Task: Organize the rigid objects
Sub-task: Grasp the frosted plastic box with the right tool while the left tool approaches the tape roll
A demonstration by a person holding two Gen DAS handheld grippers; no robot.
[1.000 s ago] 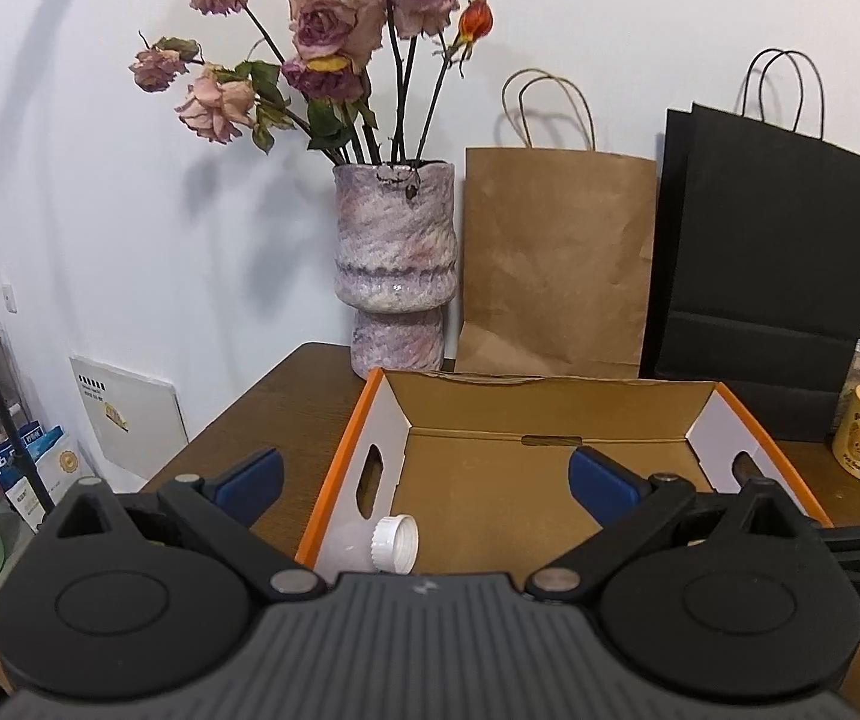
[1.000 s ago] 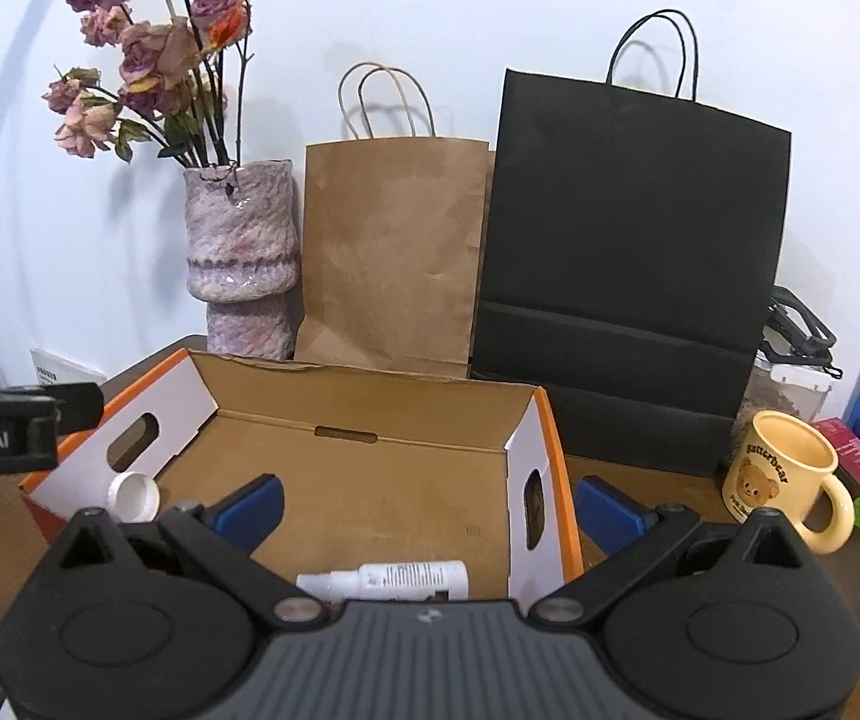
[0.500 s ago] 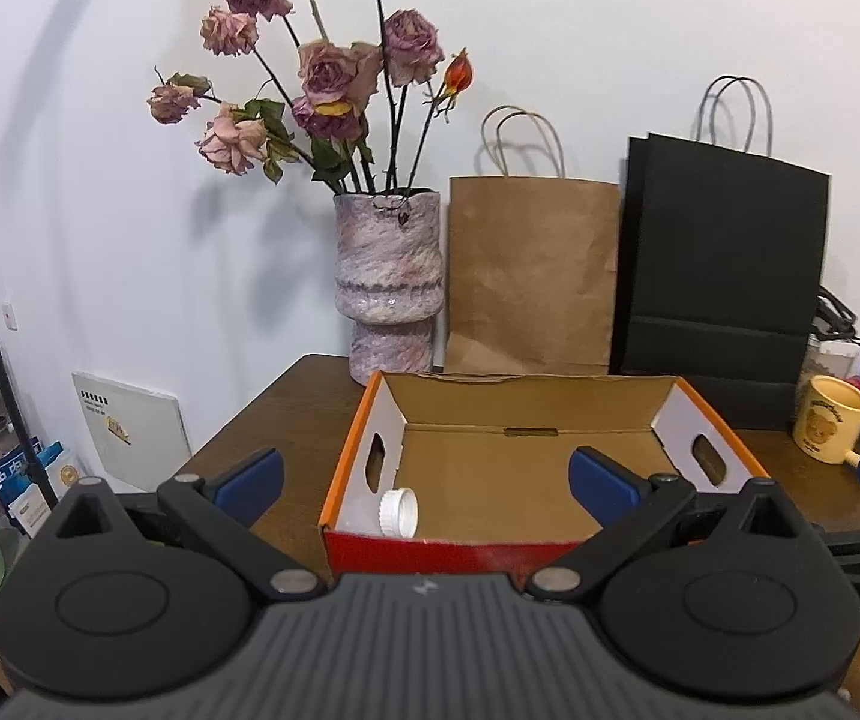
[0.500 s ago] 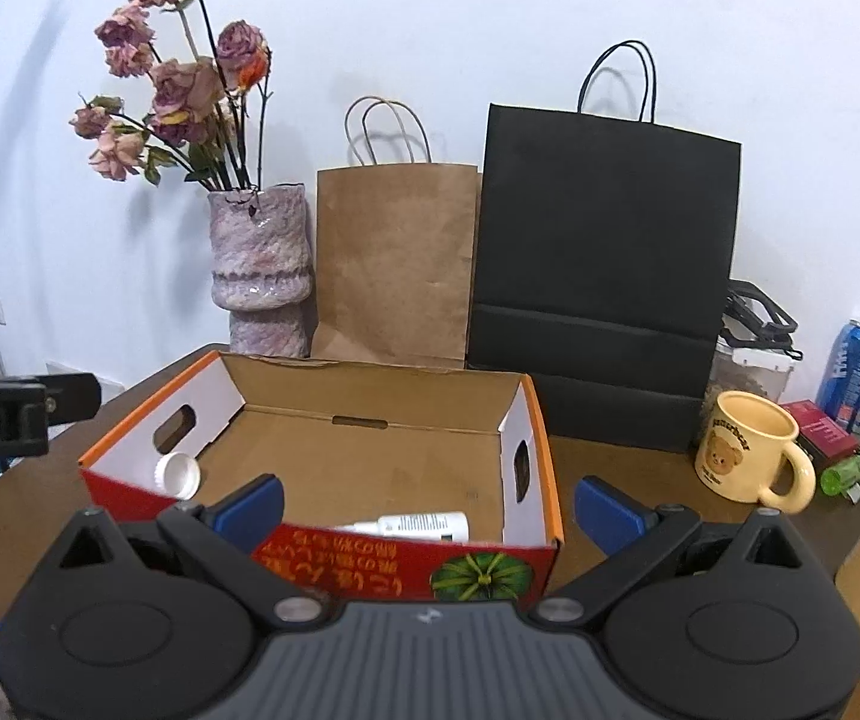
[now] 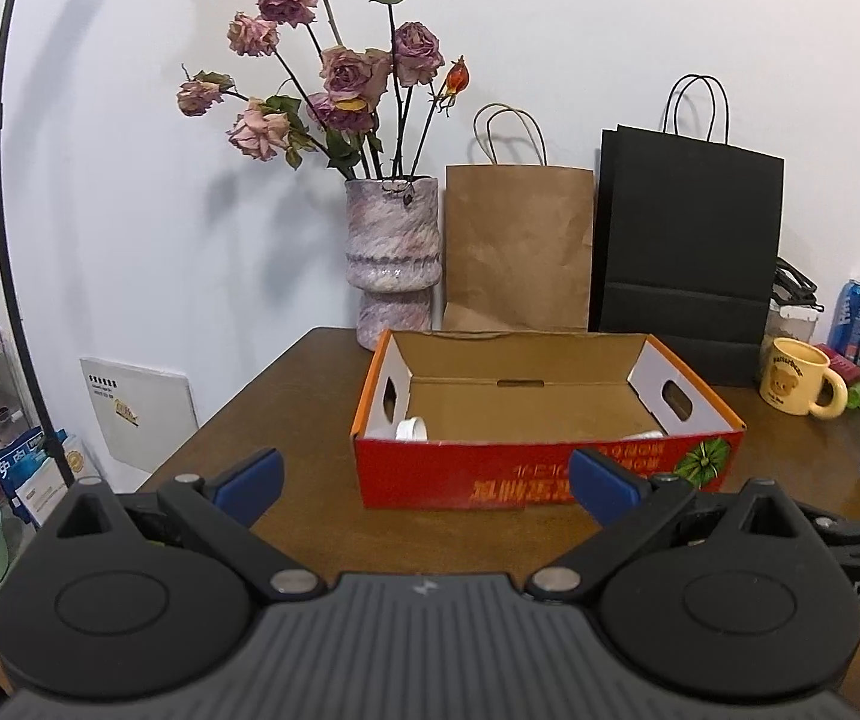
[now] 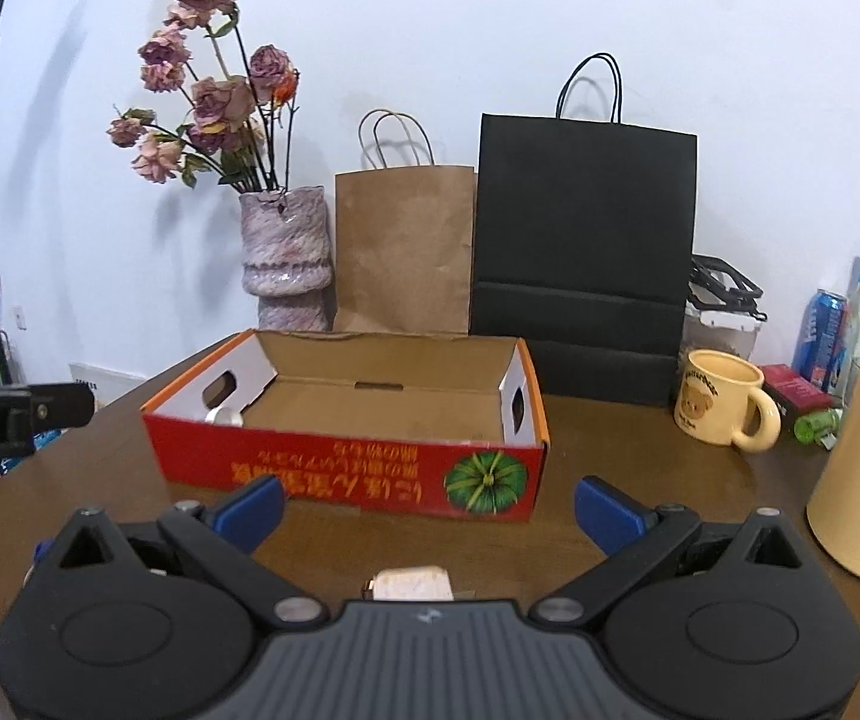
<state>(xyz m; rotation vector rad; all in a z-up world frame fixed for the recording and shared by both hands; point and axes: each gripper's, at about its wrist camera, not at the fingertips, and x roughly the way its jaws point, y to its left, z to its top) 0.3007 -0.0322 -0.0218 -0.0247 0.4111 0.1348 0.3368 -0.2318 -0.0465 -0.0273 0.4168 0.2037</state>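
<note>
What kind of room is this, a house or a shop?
Most likely a room in someone's home. A vase of dried roses stands on a wooden table against the wall, beside paper shopping bags and a yellow bear mug.

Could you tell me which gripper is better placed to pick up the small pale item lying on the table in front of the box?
Right, probably. The small pale item lies between the open right gripper fingers; the open left gripper shows only bare table.
</note>
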